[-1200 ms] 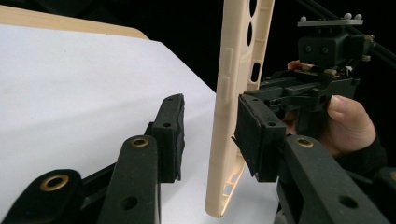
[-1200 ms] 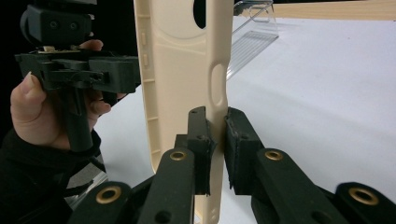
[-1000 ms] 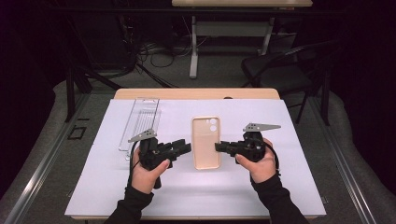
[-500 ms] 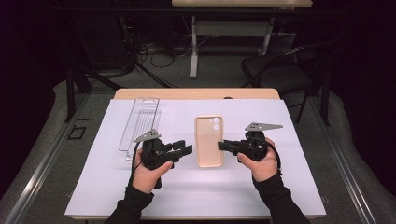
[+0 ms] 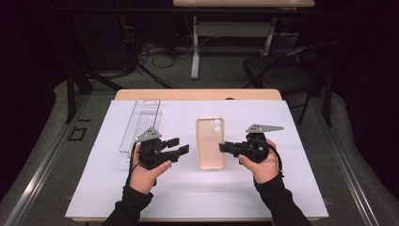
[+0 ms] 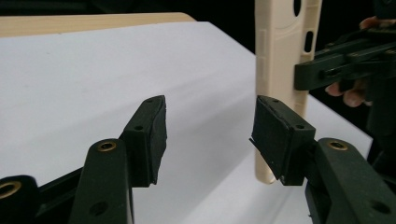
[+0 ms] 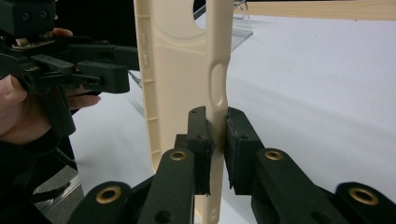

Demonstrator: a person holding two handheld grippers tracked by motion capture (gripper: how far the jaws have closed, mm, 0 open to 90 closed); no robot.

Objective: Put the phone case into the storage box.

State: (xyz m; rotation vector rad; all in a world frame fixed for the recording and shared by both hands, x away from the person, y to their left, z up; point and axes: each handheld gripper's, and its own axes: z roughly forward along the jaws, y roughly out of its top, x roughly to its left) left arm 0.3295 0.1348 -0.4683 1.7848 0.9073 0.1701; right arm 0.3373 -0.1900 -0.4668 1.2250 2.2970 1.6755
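Both tongs sit low over the white sheet on the desk [image 5: 291,188], one on either side of a beige phone case [image 5: 210,143]. Right tongs [image 5: 225,147] are closed on the case's right edge; in the right gripper view the two pads [image 7: 201,140] pinch the thin side wall just below an oval cutout. Left tongs [image 5: 178,146] have just been opening and now stand about half open with nothing between them; in the left gripper view the case's edge [image 6: 280,60] lies just beyond the farther pad, so that side looks let go.

My reading is that the case has been handed to the right hand alone, and a hold with both tongs is over. It lies near the middle of the sheet, camera hole toward the far end; whether it rests flat or is raised slightly on the gripped side I cannot tell.

A clear plastic tray [image 5: 140,123] lies apart at the left rear, untouched. What seems left is to carry or turn the case one-handed and set it down at its place.
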